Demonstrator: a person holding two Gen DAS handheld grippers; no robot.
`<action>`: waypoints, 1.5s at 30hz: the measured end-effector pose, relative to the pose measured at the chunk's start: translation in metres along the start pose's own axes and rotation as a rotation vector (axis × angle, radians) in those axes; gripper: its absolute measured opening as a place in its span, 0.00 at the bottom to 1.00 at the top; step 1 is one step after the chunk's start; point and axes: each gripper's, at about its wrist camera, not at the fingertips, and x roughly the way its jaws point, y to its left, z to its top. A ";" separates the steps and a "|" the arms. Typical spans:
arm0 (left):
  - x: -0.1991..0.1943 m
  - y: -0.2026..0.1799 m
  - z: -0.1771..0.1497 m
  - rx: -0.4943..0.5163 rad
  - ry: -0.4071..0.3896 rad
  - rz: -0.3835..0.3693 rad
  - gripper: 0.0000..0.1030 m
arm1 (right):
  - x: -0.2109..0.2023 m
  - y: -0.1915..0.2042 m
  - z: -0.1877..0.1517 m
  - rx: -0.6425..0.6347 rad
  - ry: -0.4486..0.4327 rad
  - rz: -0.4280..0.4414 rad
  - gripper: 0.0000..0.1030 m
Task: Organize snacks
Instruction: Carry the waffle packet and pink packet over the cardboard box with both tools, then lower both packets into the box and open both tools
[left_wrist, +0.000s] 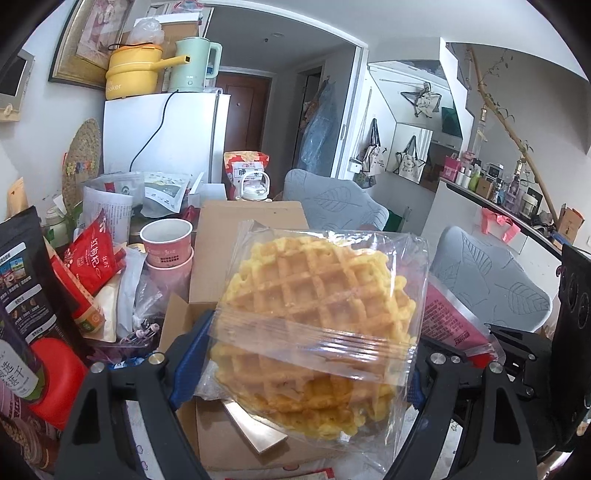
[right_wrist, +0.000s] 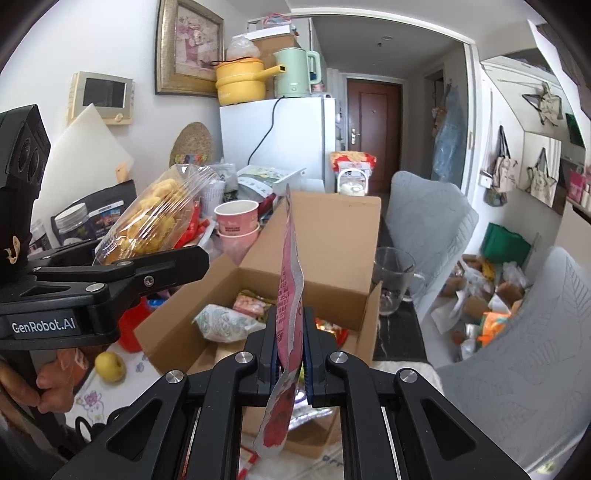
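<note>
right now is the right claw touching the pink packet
Touching. The right wrist view shows the right claw shut on the pink packet, both pads pressed flat against its sides, above the open cardboard box.

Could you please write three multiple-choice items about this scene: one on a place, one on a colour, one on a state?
1. Where does the green kettle stand?
A. on the white fridge
B. inside the cardboard box
C. on a chair

2. What colour is the pot beside the kettle?
A. red
B. yellow
C. black

3. What is the right gripper doing?
A. open, empty
B. shut, empty
C. shut on a pink packet

Answers:
1 A, it stands on the fridge top.
2 B, pot and handle are yellow.
3 C, the packet stands upright, pinched between the pads.
</note>
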 end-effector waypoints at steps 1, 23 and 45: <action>0.005 0.001 0.002 0.001 -0.002 0.007 0.83 | 0.005 -0.001 0.003 -0.004 0.000 -0.001 0.10; 0.095 0.027 -0.003 0.027 0.118 0.165 0.83 | 0.105 -0.002 0.001 0.005 0.146 -0.042 0.10; 0.158 0.033 -0.034 0.033 0.338 0.255 0.84 | 0.153 -0.007 -0.025 -0.035 0.316 -0.164 0.12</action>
